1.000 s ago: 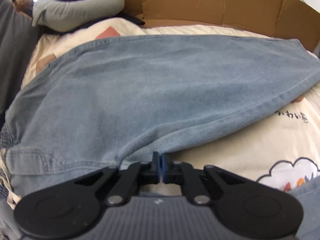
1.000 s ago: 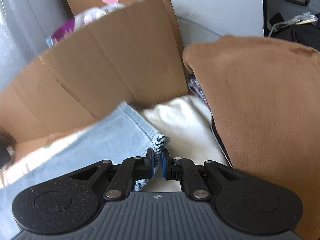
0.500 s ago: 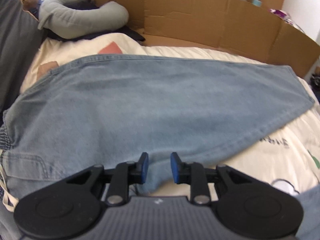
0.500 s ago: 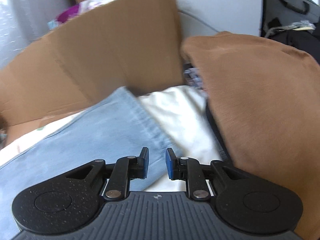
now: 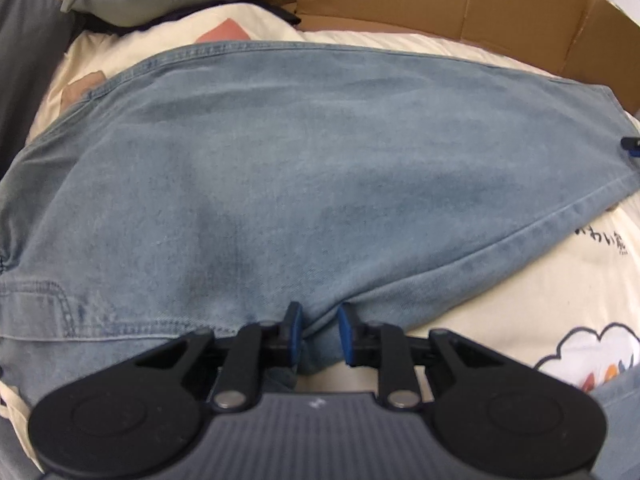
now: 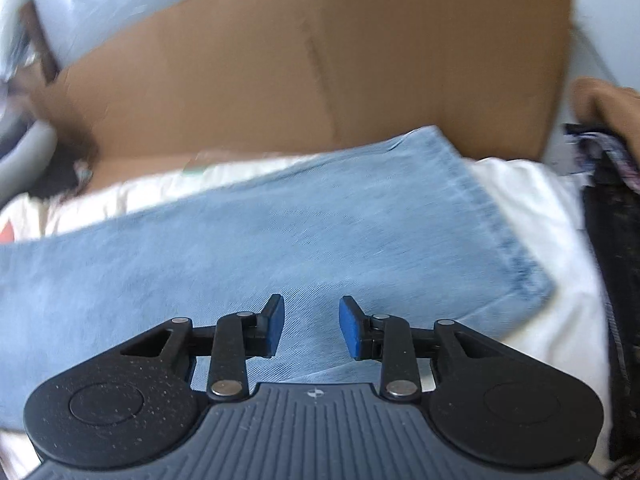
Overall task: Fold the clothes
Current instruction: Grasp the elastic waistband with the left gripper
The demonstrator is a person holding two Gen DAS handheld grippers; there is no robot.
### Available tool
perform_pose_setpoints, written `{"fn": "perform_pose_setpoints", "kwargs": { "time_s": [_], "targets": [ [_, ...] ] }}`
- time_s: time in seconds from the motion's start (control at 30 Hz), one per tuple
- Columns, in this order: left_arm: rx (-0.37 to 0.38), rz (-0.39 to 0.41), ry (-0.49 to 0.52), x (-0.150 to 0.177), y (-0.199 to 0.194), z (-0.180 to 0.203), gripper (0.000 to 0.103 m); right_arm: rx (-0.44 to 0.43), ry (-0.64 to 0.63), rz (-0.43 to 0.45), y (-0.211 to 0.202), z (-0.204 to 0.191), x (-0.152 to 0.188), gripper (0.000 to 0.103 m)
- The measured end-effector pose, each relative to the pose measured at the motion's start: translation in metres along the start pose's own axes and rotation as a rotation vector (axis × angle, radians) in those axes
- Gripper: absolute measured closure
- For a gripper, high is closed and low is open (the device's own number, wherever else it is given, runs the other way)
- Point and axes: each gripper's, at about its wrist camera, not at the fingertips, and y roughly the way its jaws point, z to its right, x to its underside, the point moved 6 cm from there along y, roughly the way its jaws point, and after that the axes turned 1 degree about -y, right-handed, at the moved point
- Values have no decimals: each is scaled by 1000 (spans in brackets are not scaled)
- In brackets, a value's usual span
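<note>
Through my left wrist view, the jeans (image 5: 304,184) lie across the cream bedsheet (image 5: 500,300), one leg folded over the other, hem out at three o'clock, waistband at nine. My left claw (image 5: 319,334) sits at six o'clock with a bunched tuck of the crotch edge between its jaws; they are closing, the left pad against the fabric and the right not clearly on it. Cardboard (image 5: 460,4) stands at twelve o'clock. Through my right wrist view, my right claw (image 6: 311,326) hangs released over the leg near the hem (image 6: 504,240), at two o'clock, its jaws opening, nothing gripped. I judge the lengthwise fold done; the crosswise folds, hem toward waistband, remain.
</note>
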Motion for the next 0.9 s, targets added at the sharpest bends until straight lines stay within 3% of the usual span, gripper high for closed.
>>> {"fn": "perform_pose_setpoints", "kwargs": {
  "time_s": [0.07,0.13,0.33,0.4,0.57,0.77,0.9],
  "targets": [
    [-5,-5,-12,-3,-3,-2,85,11,-42,-32,13,-4,8,66],
    [-20,47,-30,-11,-13,-6,86,16,-68,-33,17,-4,13,66],
    [-101,130,-153,-34,-28,-59,85,22,-104,-38,15,-2,18,66],
    [-143,146,-193,-39,-29,-77,85,23,-107,-42,15,-1,18,66],
    [-276,209,-260,-48,-34,-117,72,35,-124,-47,13,-1,21,66],
    [-405,285,-353,-62,-35,-178,71,42,-152,-55,13,1,22,66],
    [-444,325,-398,-67,-29,-204,72,43,-168,-62,14,2,21,65]
  ]
}}
